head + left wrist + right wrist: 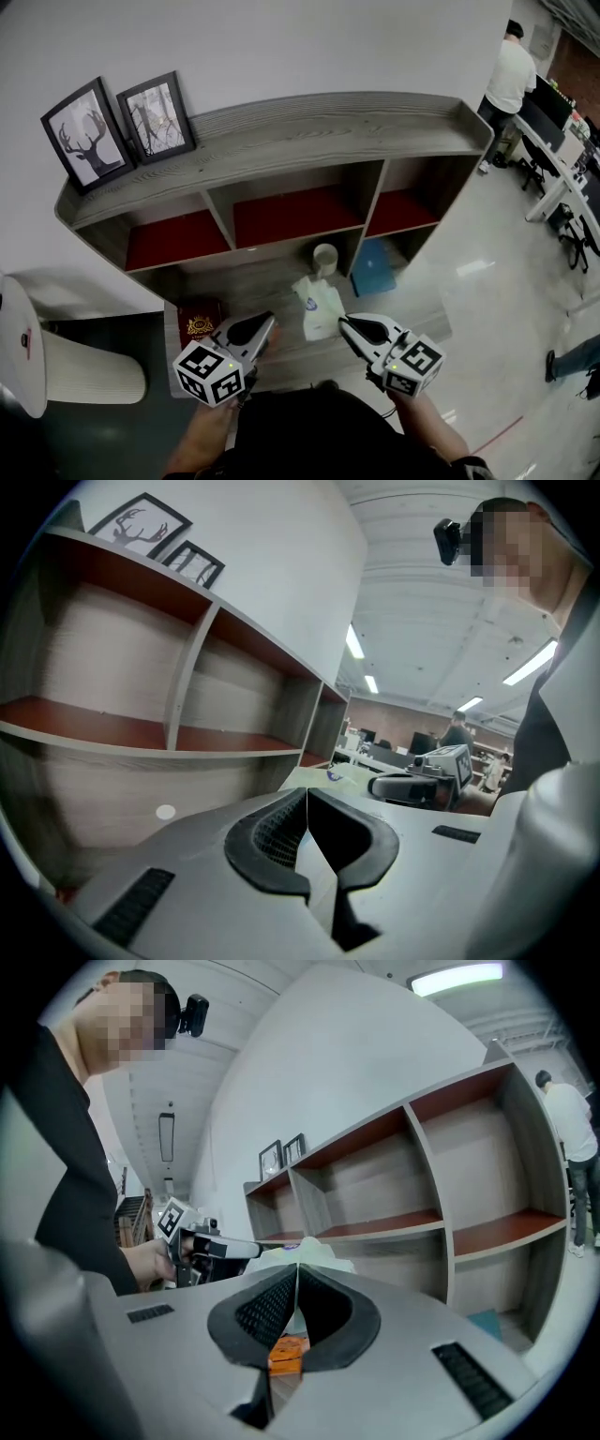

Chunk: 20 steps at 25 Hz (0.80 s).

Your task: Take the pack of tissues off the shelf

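Grey and red, the big shelf (281,131) stands against a white wall, with two picture frames (117,127) on top. The pack of tissues (317,307) lies on the low ledge (244,281) of that shelf, in front of a white cup (325,258). Its long side points away from you, toward the back of the shelf.

You hold your left gripper (270,323) and your right gripper (343,323) low in front of you, both pointing at the shelf. The pack is between them and a little ahead. Your right gripper looks nearer: its tip is just beside the pack's right edge. The left tip is a bit further off, near a dark red box (199,319).

Both grippers have their jaws pressed together, with nothing between them. So I think you must open the jaws first. Then come in from the side, so the jaws go across the pack's short way. Be gentle, because the soft pack may squash or slide.
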Available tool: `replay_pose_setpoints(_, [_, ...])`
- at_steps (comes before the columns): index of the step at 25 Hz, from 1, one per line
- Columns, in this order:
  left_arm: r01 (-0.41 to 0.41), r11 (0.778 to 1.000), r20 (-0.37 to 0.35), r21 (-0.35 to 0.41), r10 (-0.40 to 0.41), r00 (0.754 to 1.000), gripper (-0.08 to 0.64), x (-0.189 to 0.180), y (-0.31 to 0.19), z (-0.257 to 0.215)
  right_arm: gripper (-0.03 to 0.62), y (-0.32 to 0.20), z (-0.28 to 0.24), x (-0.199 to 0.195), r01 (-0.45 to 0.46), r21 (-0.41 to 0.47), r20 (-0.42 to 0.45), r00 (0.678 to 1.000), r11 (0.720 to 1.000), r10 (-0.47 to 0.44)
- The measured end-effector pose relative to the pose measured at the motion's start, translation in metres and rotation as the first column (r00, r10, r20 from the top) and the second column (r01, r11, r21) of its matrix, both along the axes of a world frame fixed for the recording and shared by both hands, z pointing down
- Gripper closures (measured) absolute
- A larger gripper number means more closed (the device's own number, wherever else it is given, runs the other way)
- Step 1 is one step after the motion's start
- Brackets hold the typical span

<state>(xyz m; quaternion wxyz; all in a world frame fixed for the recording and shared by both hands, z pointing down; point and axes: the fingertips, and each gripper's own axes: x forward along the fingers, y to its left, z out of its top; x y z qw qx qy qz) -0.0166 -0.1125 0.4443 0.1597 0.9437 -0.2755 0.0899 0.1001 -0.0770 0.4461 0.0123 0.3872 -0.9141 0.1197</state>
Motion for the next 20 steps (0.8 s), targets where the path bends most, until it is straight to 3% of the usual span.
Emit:
replay_pose_setpoints(13, [-0.116,0.993,0.056,-0.025,0.117,0.992,0.546,0.011,-0.007,0.016,0.574,-0.017,0.053,-0.013,-0.062,-0.131,0.046,0.997,0.989,0.069])
replay_pose_setpoints(20, [-0.127,0.989,0.034,-0.081,0.131,0.991,0.546,0.006,-0.005,0.024,0.574,-0.026,0.098,-0.028,-0.046,-0.177,-0.004,0.999,0.983,0.046])
